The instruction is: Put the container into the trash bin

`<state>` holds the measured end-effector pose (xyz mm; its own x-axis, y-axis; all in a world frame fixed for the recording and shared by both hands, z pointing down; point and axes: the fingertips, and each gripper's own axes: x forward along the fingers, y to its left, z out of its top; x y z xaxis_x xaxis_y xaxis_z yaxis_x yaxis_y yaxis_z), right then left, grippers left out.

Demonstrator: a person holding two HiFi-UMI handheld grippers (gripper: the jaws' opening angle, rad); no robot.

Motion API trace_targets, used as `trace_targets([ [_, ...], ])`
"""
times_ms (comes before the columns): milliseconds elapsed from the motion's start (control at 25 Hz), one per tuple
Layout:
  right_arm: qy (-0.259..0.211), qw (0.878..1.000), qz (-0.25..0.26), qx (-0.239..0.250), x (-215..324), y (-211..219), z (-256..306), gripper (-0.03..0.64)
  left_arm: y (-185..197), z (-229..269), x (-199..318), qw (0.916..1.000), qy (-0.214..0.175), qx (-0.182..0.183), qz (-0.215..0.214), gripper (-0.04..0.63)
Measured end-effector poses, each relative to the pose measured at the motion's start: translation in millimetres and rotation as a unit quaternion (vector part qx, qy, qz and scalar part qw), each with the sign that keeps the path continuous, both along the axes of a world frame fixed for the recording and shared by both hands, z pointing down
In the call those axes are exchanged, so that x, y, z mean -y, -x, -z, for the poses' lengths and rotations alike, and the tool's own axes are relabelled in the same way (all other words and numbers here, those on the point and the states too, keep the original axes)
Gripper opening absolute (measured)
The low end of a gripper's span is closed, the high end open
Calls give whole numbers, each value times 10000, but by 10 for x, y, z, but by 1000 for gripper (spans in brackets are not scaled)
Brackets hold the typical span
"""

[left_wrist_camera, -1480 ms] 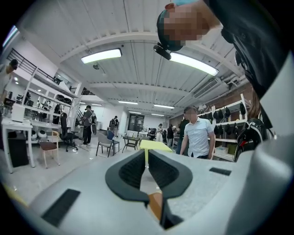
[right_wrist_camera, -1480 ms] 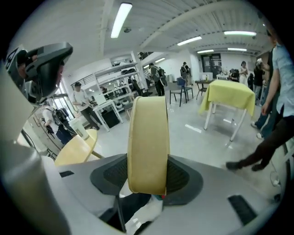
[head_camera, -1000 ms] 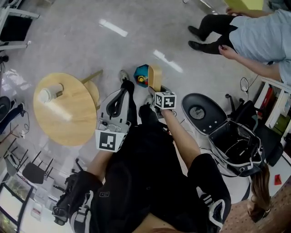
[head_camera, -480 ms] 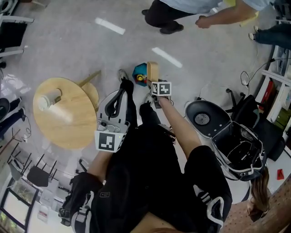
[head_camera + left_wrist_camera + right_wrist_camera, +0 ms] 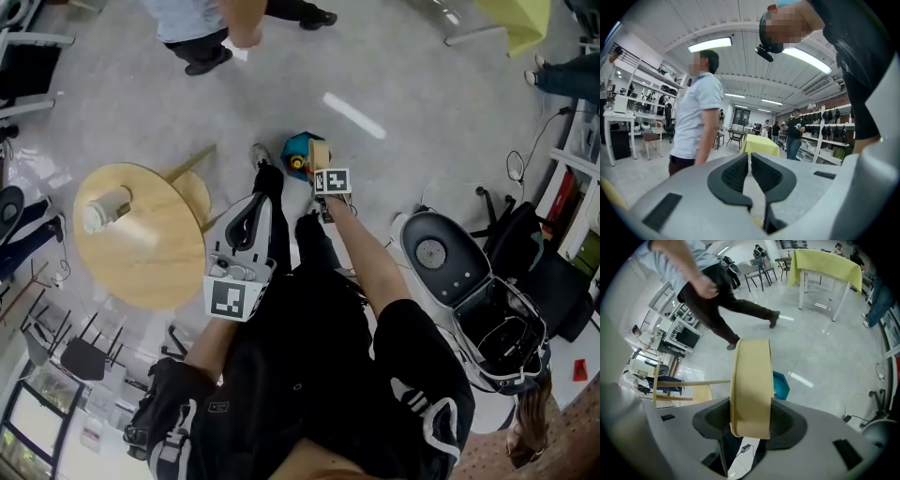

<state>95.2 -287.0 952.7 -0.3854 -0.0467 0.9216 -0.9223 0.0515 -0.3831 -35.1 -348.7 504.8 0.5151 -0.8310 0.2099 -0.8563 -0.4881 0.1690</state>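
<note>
1. Right gripper view, for the grip: shows the right gripper (image 5: 751,422) spread wide yet clamped on the tan container (image 5: 750,380), held edge-on with only its lower end between the pads. Leaves most of it sticking out past the jaws (a long lever on a small bite), so could pivot or slide free with any jolt.
2. Places the teal trash bin (image 5: 782,386) on the floor beyond the container, peeking out at its right side. Hides much of the rim from this camera. Might lead to a release off-centre and a drop onto the floor beside the bin.
3. From the head view, puts the container (image 5: 320,153) just at the right edge of the bin (image 5: 291,150), not clearly over the opening. Risks striking the rim on the way in, which could tip or shove the bin, judged a light one.
4. Shows something yellow already inside the bin (cannot tell what). Could leave the container propped on it and hanging over the rim instead of settling in.
5. Left gripper view: shows the left gripper (image 5: 750,161) pinched almost together on nothing, aimed out across the room. Offers no steadying of the bin if it rocks.
6. Also catches a person (image 5: 717,287) mid-stride on the floor beyond; could crowd the drop.
</note>
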Motion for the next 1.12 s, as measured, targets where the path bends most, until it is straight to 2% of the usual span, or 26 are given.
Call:
trace_targets([
  [120,106,9999,-90,51,-1,22,-157,241,4,-45,3,10000,37,54,-16,29],
  [280,-3,9996,-275,-16,81,3,-235,270,49,-121,-13,9999,140,89,-11,29],
  [600,-37,9993,-356,-77,141,34,-219,268,134,-147,-9,9998,157,74,-19,29],
  [640,-47,9993,-350,-88,138,41,-205,264,144,-137,-16,9999,143,70,-14,29],
  [720,-125,9992,-349,-138,163,27,-164,205,151,-123,-27,9999,103,59,-4,28],
  [840,-388,9984,-399,-101,295,0,33,131,141,-73,-37,10000,22,52,-20,29],
  [920,-645,9968,-460,38,400,18,329,112,161,24,-49,10000,-39,-70,51,29],
  [1040,-1328,9906,-285,154,585,26,943,83,212,215,-71,9994,-205,-184,199,29],
  [1120,-1936,9810,-106,97,724,-43,1419,74,204,338,-94,9990,-340,-152,228,28],
])
